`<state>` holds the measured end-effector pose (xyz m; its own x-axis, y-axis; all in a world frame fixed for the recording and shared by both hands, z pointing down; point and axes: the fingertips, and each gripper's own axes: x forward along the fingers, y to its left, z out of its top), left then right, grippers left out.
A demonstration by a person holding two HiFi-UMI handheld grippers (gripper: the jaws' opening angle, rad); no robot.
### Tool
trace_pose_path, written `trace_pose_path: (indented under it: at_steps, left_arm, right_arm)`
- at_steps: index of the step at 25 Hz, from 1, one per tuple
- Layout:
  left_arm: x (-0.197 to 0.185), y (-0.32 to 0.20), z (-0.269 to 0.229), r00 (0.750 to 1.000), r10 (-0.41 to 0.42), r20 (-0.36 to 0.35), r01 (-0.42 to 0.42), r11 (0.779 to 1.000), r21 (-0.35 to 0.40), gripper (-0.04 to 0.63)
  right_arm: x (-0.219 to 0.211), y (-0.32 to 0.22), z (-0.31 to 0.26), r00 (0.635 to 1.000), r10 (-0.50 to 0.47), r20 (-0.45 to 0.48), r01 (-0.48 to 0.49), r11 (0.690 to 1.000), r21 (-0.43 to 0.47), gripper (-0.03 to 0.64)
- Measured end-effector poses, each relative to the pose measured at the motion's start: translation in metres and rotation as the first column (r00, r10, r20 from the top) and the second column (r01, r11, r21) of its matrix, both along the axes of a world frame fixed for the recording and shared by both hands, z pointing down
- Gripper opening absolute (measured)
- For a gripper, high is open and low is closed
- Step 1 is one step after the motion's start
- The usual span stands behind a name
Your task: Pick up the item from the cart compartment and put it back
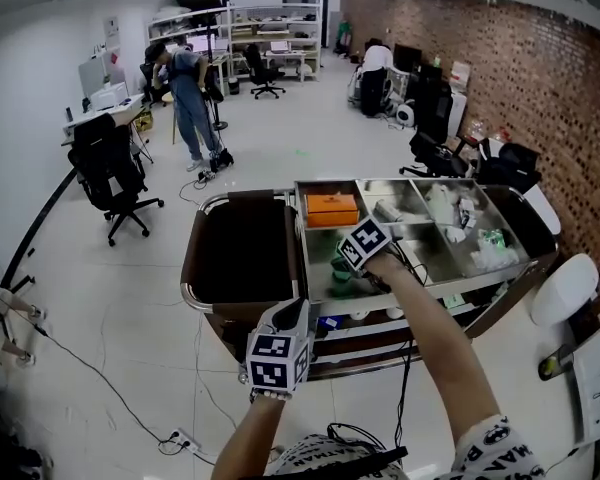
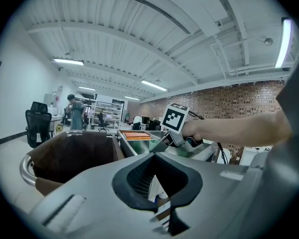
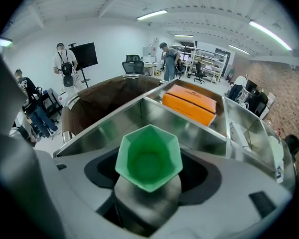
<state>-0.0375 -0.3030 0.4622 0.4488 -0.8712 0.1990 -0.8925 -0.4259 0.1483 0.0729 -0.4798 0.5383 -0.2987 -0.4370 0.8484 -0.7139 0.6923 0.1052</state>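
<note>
The steel cart (image 1: 299, 232) holds an orange box (image 1: 332, 208) and white packets (image 1: 448, 206) in separate compartments.

Head view: green cup (image 1: 338, 280) mostly hidden behind the right gripper (image 1: 352, 264); only a green sliver shows. Left gripper (image 1: 278, 353): jaws covered from above by its own body. Right forearm (image 1: 445, 358) and left forearm (image 1: 242, 438) cut off at the bottom edge. Pale loose items (image 1: 458, 213) in the far right compartments of the cart (image 1: 193, 290): too small to tell. Brown bin (image 1: 242, 253): interior dark, contents unreadable. Lower shelf (image 1: 380, 320) largely hidden under the top tray.

Right gripper view: cup's base blurred, sunk between the jaws; right-hand compartments smeared at the lens edge.

Left gripper view: orange box (image 2: 136, 134) shows only a thin strip.
</note>
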Motion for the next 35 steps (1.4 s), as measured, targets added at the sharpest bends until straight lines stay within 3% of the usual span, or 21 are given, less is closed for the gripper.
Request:
trace_pose_path:
  at_steps: [10, 12, 14, 17, 22, 25, 26, 31, 32, 35]
  left_arm:
    - [-0.001, 0.007, 0.006, 1.0, 0.001, -0.006, -0.001, 1.0, -0.014, 0.005]
    - [-0.002, 0.01, 0.007, 1.0, 0.003, -0.007, -0.003, 1.0, -0.019, 0.005]
    - [-0.003, 0.012, 0.009, 1.0, 0.004, -0.006, -0.004, 1.0, -0.023, 0.005]
    - [-0.009, 0.015, 0.01, 1.0, -0.004, -0.01, 0.003, 1.0, -0.028, 0.005]
    - [-0.014, 0.025, 0.013, 1.0, -0.003, -0.029, 0.002, 0.999, -0.039, 0.005]
    - [-0.015, 0.031, 0.011, 0.999, -0.005, -0.041, 0.003, 0.999, -0.035, 0.005]
    - [-0.015, 0.032, 0.01, 0.999, -0.005, -0.044, 0.004, 0.999, -0.032, 0.005]
    - [-0.005, 0.041, 0.007, 0.999, 0.013, -0.043, -0.014, 1.0, -0.023, 0.005]
    - [-0.003, 0.044, 0.006, 0.999, 0.018, -0.044, -0.019, 1.0, -0.022, 0.005]
    - [0.006, 0.054, 0.006, 0.998, 0.036, -0.046, -0.037, 0.999, -0.022, 0.005]
  right_arm:
    - [0.0, 0.001, 0.007, 1.0, 0.006, -0.024, -0.005, 1.0, 0.027, 0.339]
    - [-0.001, 0.002, 0.005, 1.0, -0.002, -0.026, 0.003, 0.999, 0.044, 0.389]
    - [0.0, 0.001, -0.007, 1.0, 0.002, -0.015, -0.001, 0.997, 0.078, 0.39]
    - [0.004, 0.002, -0.044, 0.999, 0.014, 0.039, -0.02, 0.987, 0.159, 0.39]
    - [0.02, 0.037, -0.119, 0.975, 0.004, 0.222, -0.071, 0.952, 0.296, 0.384]
    - [0.033, 0.067, -0.156, 0.96, -0.02, 0.281, -0.094, 0.917, 0.388, 0.285]
    - [0.036, 0.078, -0.167, 0.954, -0.032, 0.3, -0.101, 0.903, 0.417, 0.212]
    - [0.053, 0.135, -0.209, 0.921, -0.054, 0.386, -0.171, 0.834, 0.525, 0.081]
    - [0.056, 0.145, -0.215, 0.915, -0.054, 0.401, -0.19, 0.817, 0.544, 0.027]
    - [0.063, 0.178, -0.228, 0.903, -0.06, 0.425, -0.233, 0.763, 0.603, 0.009]
